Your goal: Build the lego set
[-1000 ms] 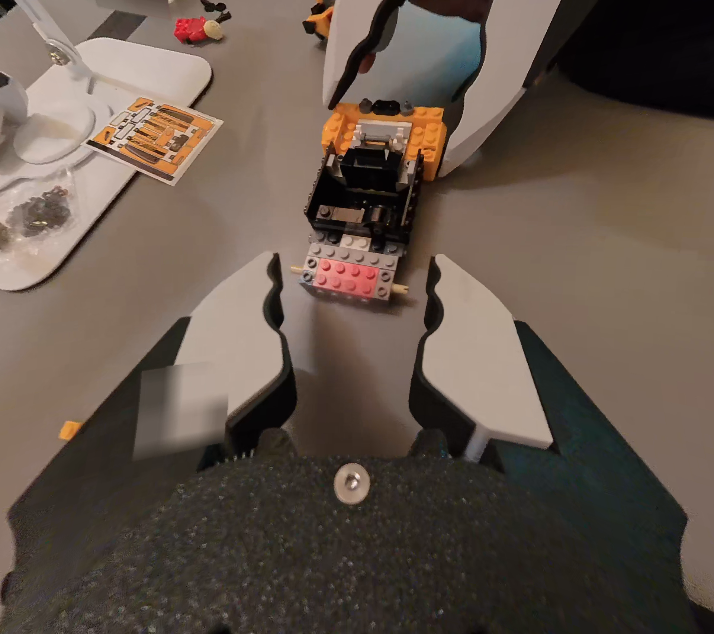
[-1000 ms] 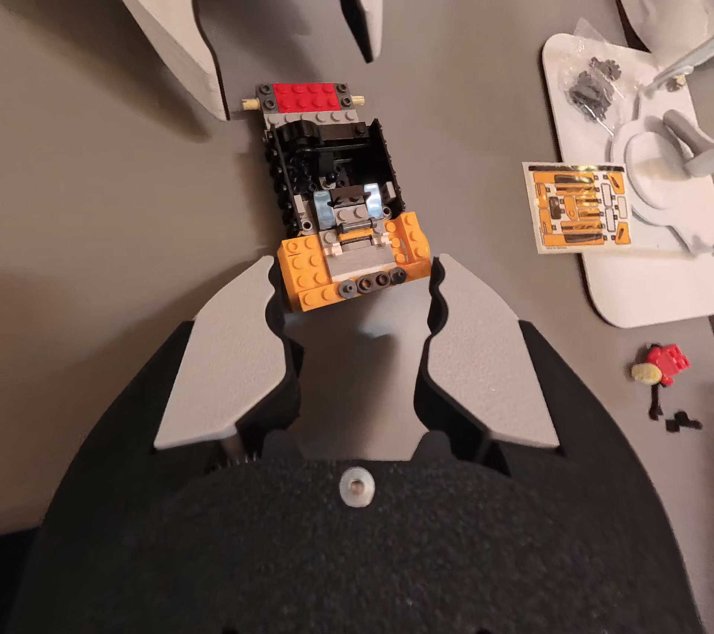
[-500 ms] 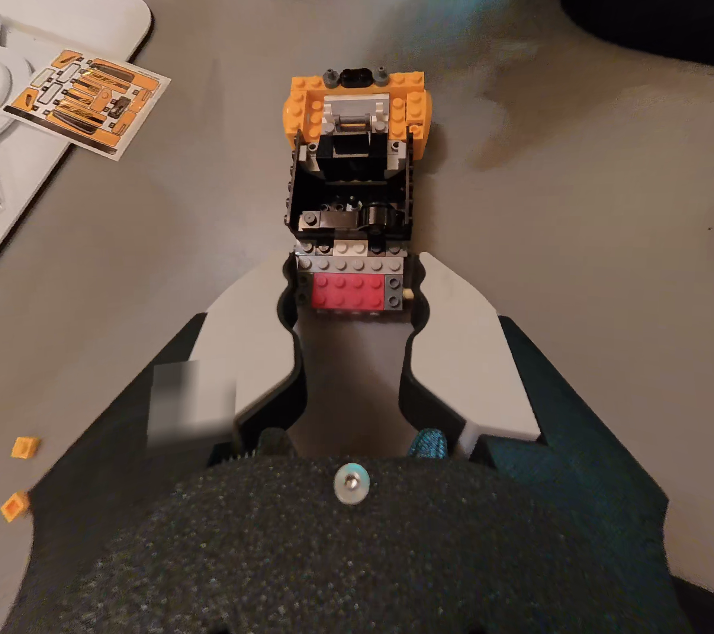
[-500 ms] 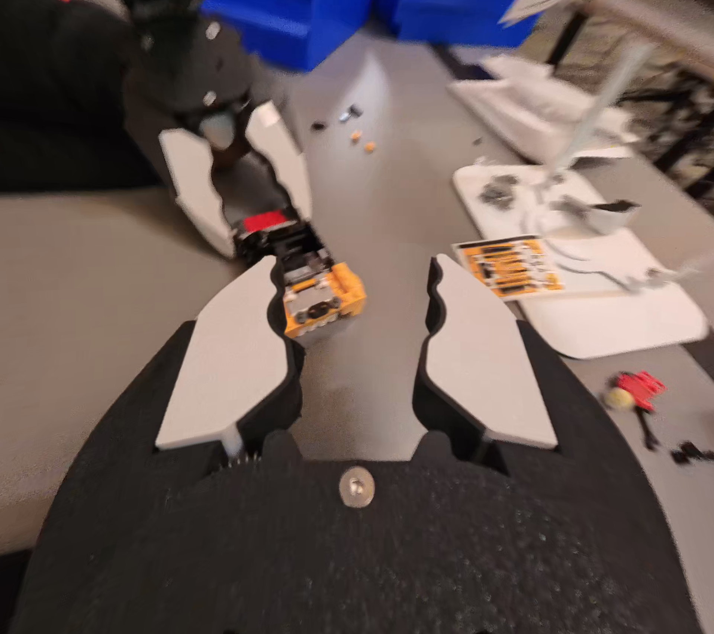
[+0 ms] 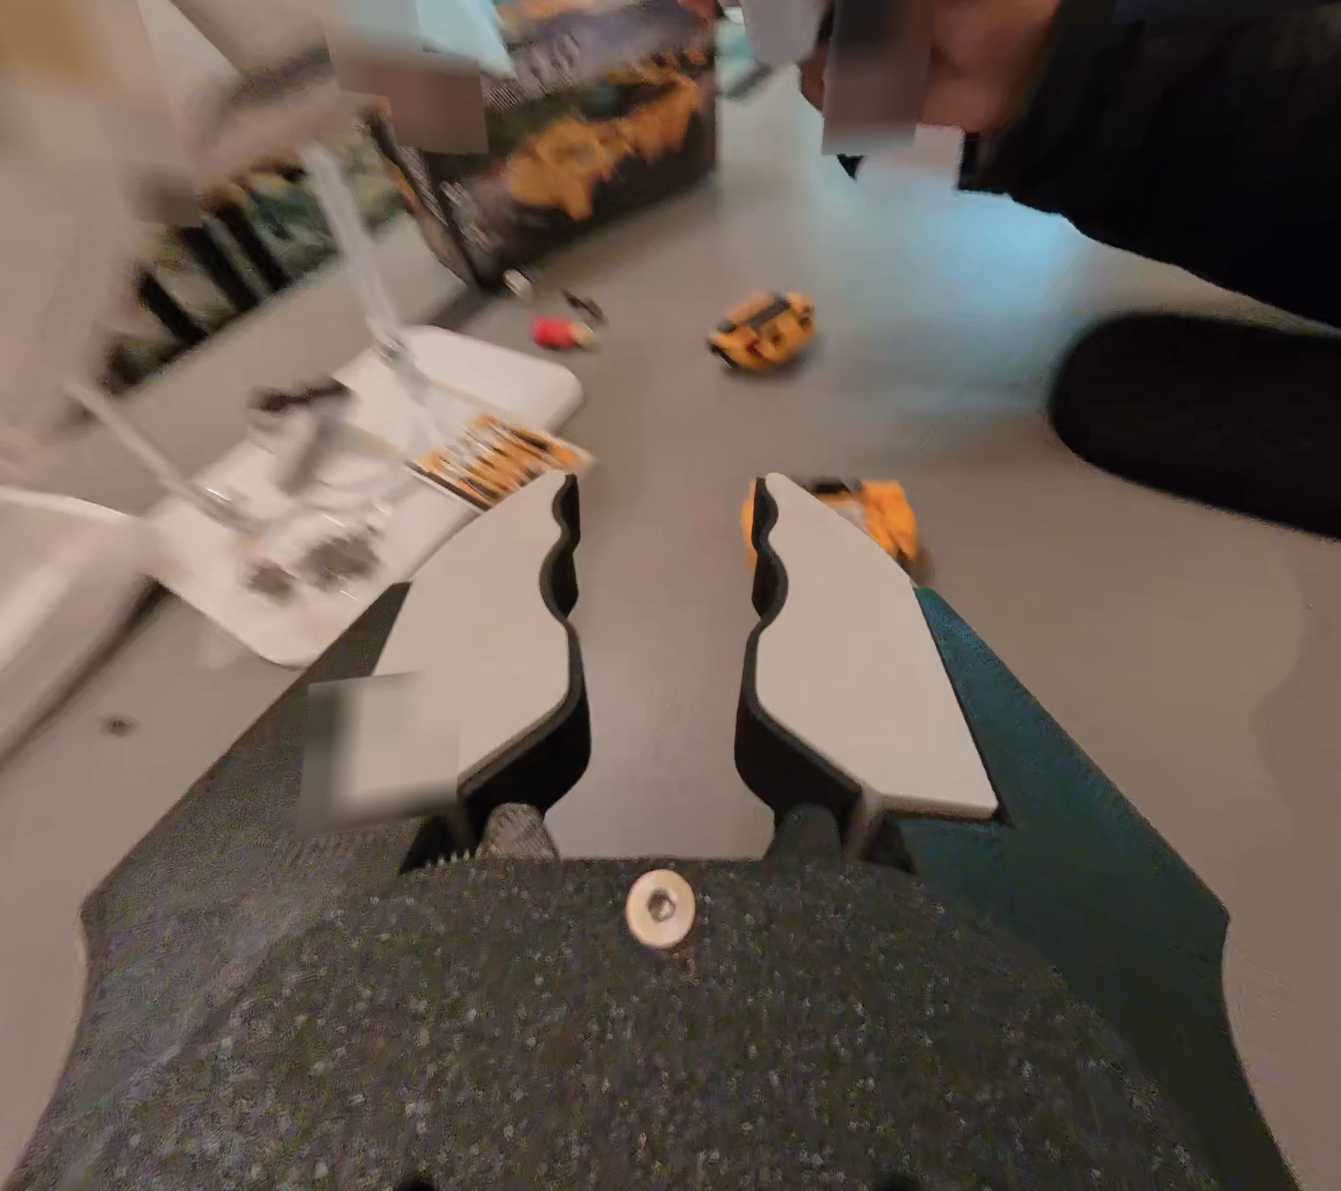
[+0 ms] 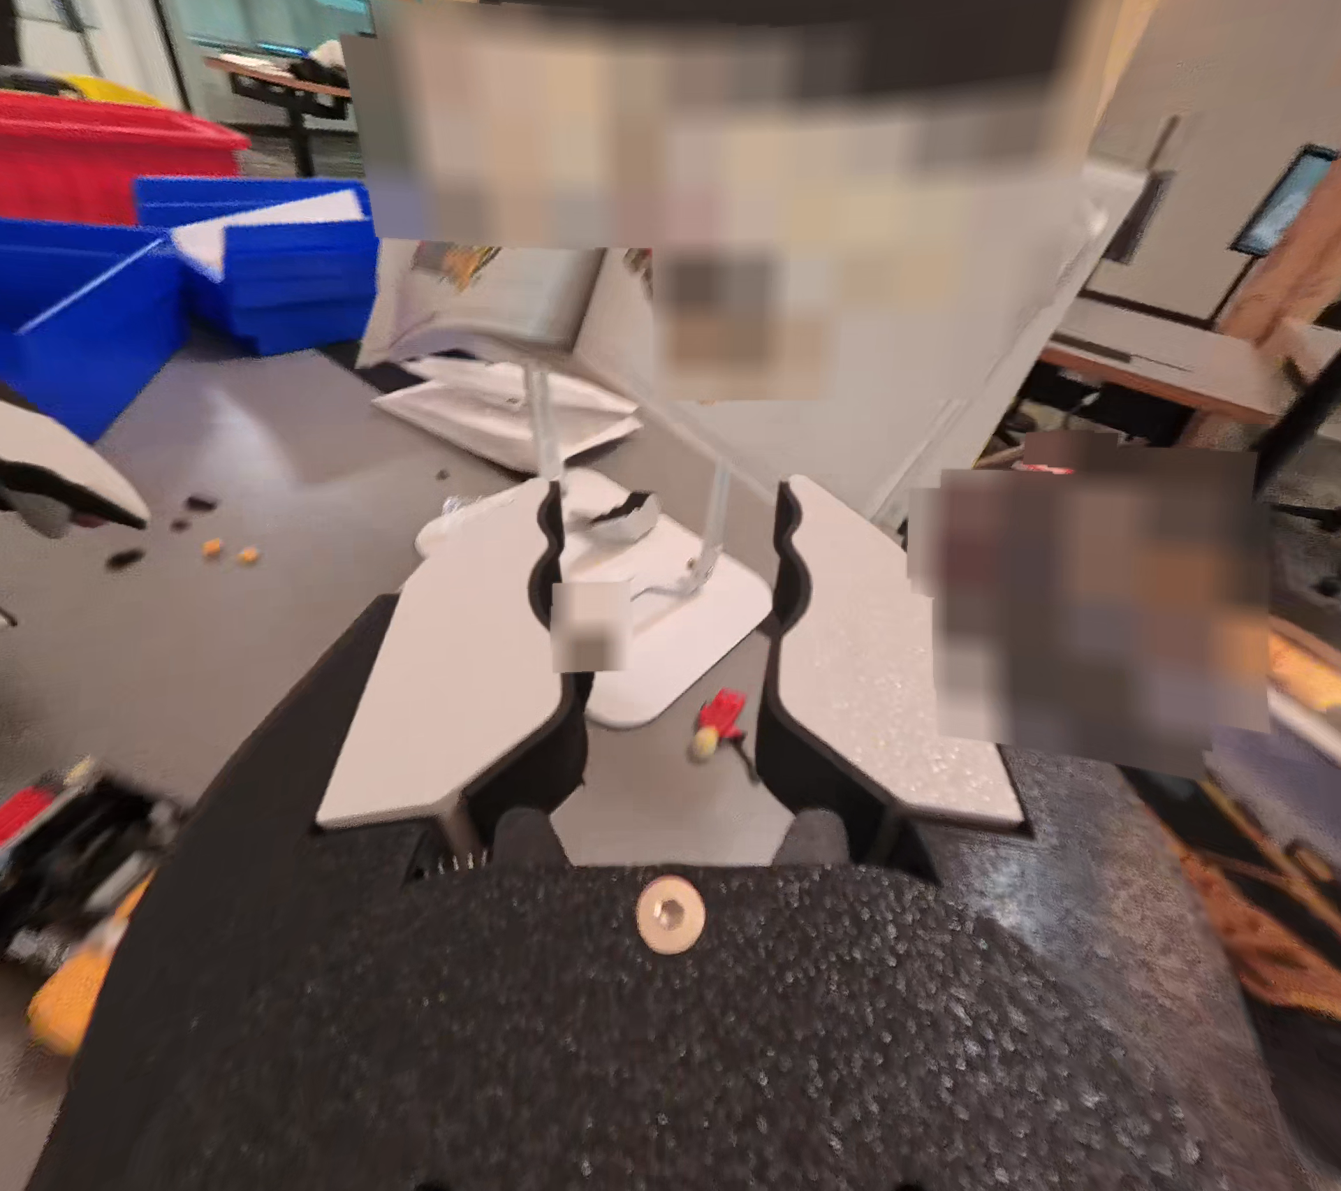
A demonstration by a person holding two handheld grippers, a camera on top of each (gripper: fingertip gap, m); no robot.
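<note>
**A:** What are the two grippers doing?

**B:** The left gripper [image 5: 662,488] has its jaws spread with bare grey table [image 5: 943,684] between them and nothing in its grasp. The right gripper [image 6: 666,492] is likewise agape and empty, raised above the table.

**A:** Where is the lego build?

**B:** In the left wrist view its orange end [image 5: 882,506] peeks out just behind the left gripper's right finger, on the table; the rest is hidden. In the right wrist view the lego build [image 6: 80,866] lies at the lower left edge, blurred, showing red, black and orange.

**A:** And farther out?

**B:** A sticker sheet [image 5: 501,456] lies by the left finger's tip, overlapping the edge of a white stand base [image 5: 464,379]. Beyond that, a small red piece [image 5: 555,330] and a separate orange sub-assembly [image 5: 765,329] sit well apart on the table, with the set's box [image 5: 580,154] behind them. In the right wrist view, the red piece [image 6: 718,713] lies between that gripper's fingers, just beside the white base [image 6: 696,619]. Blue bins [image 6: 181,278] and a red bin [image 6: 101,154] stand at the far left.
</note>
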